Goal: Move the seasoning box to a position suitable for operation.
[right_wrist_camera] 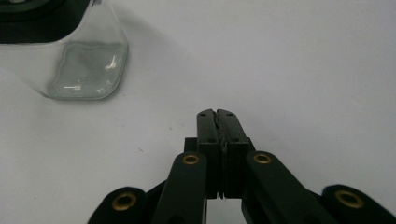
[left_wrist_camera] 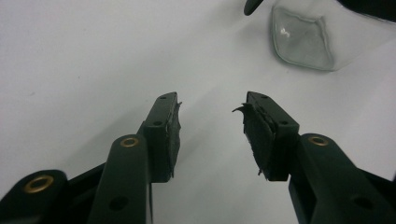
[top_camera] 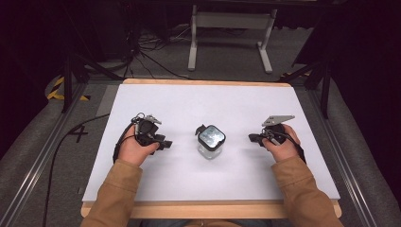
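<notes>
A glass jar point(top_camera: 211, 142) sits between the spread left gripper point(left_wrist_camera: 211, 126) and clenched right gripper point(right_wrist_camera: 217, 122); approach it squarely.

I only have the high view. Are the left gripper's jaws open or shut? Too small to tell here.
Observer: Open. The left gripper has a clear gap between its jaws, with nothing in it.
Operator: And the right?
Observer: The right gripper is shut, pads pressed together, holding nothing.
Operator: Jar looks dark from above. Is it glass?
Observer: Yes. Both gripper views show the jar has clear glass walls under a dark top, and it stands on the white table.
Operator: Pad condition on the left?
Observer: The pads look frayed, with torn bits along their edges.
</notes>
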Motion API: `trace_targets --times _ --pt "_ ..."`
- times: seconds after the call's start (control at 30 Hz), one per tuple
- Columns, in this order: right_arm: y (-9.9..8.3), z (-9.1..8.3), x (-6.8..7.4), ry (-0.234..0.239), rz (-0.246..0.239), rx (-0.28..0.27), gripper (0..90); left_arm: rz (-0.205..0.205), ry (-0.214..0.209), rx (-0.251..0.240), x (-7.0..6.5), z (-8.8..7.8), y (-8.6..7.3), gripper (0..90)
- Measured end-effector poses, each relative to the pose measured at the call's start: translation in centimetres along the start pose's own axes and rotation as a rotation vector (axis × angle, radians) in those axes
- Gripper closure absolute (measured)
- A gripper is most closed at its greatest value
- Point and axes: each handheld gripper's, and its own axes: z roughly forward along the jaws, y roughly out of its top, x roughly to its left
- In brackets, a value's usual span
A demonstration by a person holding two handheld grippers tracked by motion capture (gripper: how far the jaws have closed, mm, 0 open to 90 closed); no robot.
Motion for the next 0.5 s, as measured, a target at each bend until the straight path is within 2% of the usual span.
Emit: trace_targets --times 0.23,0.37,0.5 --pt "0.18 0.04 0.46 0.035 -0.006 -0.032 89.6 0.002 0.011 -0.023 -0.44 -0.95 0.35 60.6" --pt "0.32 0.32 0.71 0.058 -0.002 -0.044 89.6 0.008 0.02 -0.021 -0.52 -1.06 0.36 60.4" --pt "0.59 0.77 0.99 0.091 -0.015 -0.065 89.6 0.006 0.007 -0.025 -0.68 -1.1 0.27 58.5"
